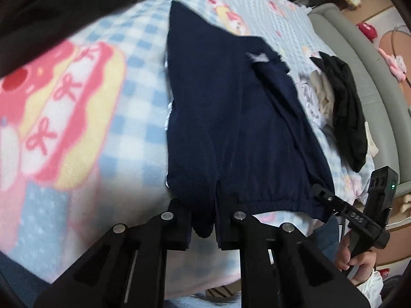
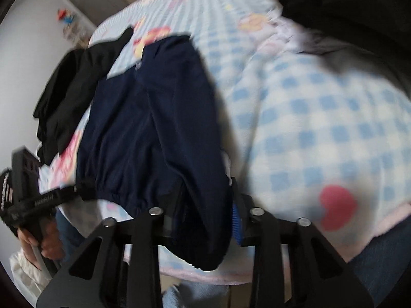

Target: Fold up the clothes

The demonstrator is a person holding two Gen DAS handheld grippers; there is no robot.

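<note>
A navy blue garment with an elastic hem lies spread on a checked blue blanket. My left gripper is shut on the garment's near hem corner. The other gripper shows at the right in this view, clamped on the opposite hem corner. In the right wrist view my right gripper is shut on a fold of the navy garment, and the left gripper holds the hem at the left.
A pile of black and pale clothes lies on the bed to the right of the garment. A grey bed frame runs behind it. A dark mass lies at the upper left.
</note>
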